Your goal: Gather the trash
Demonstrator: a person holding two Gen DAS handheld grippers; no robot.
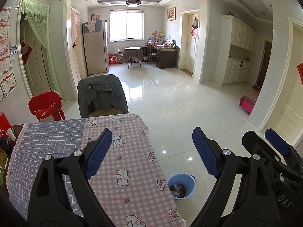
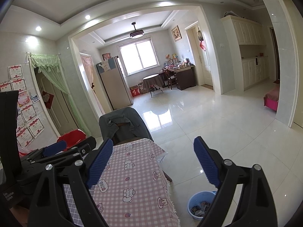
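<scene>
On my right gripper I read "DAS"; my left gripper carries "Data Acquisition System". A red cushion says "CAT". Both my tongs are spread wide, holding nothing, above the table with its pink check bear cloth. The trash lies in a blue bin on the glossy white tile floor just beside the table. A grey jacket drapes 1 chair.
</scene>
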